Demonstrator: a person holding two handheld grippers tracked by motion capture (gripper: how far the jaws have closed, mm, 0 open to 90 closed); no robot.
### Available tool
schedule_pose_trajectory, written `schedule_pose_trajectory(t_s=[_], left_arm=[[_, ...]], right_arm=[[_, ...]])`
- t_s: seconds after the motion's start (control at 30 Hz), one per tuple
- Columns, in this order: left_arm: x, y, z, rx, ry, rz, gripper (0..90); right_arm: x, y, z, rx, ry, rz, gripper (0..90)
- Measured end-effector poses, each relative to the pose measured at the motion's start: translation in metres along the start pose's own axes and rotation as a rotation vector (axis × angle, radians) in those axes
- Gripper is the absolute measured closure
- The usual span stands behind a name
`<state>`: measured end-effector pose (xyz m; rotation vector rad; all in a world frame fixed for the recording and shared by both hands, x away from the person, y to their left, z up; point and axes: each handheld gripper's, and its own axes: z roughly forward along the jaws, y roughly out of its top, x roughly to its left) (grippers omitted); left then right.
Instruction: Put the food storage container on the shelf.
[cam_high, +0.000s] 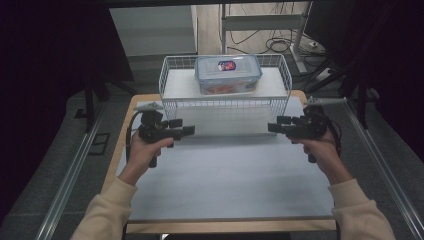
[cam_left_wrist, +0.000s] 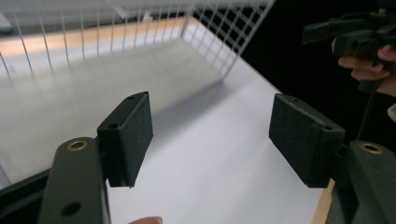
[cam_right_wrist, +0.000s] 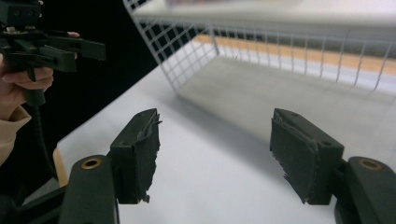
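Near edge: two cream sleeves, each hand holding a gripper above the white table mat (cam_high: 225, 180)

Left gripper (cam_high: 186, 126) at the left side of the mat, pointing inward; jaws well apart in the left gripper view, pads (cam_left_wrist: 135, 133) bare, nothing between them but white mat

Right gripper (cam_high: 276, 124) mirrored at the right side, pointing inward; jaws well apart, worn and frayed pads (cam_right_wrist: 140, 154) empty

Neither gripper touching anything; both just in front of the white wire basket (cam_high: 172, 80), flanking its front corners

Farther back: basket at the far end of the table, white liner on its floor. Inside, slightly right of centre and toward the back, clear plastic food container (cam_high: 227, 75) with blue clip-on lid and a colourful label on top; reddish contents, not identifiable

Handling judgement: container rigid, smooth-walled, likely slippery under worn pads; weight probably light to moderate, contents uncertain. Too broad for one jaw span, so best taken from both short ends, one gripper per end under the lid rim or at the clip flaps. Basket walls crowd the approach; entry from above likely needed, lift kept level
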<state>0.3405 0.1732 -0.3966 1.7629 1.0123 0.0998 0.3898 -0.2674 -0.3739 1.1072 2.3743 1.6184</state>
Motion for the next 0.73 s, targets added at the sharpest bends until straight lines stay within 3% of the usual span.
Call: schedule_pose_trajectory(t_s=[0.17, 0.3, 0.4, 0.47, 0.53, 0.73], left_arm=[[-0.005, -0.042, 0.004, 0.026, -0.001, 0.003, 30.0], [-0.007, -0.061, 0.010, 0.052, 0.005, 0.007, 30.4], [-0.006, -0.065, 0.015, 0.072, 0.017, 0.003, 30.3], [-0.006, -0.065, 0.015, 0.064, 0.032, 0.010, 30.3], [-0.006, -0.065, 0.014, 0.055, 0.038, 0.010, 29.9], [0.000, -0.070, 0.017, 0.046, 0.060, 0.013, 27.5]], right_arm=[[0.006, -0.039, 0.001, 0.034, 0.002, -0.021, 31.7], [0.010, -0.061, 0.006, 0.076, 0.001, -0.030, 30.8], [0.011, -0.070, 0.010, 0.084, 0.009, -0.031, 30.3], [0.013, -0.071, 0.009, 0.052, 0.024, -0.036, 29.9], [0.014, -0.070, 0.009, 0.064, 0.036, -0.036, 27.2], [0.014, -0.075, 0.011, 0.051, 0.010, -0.074, 23.8]])
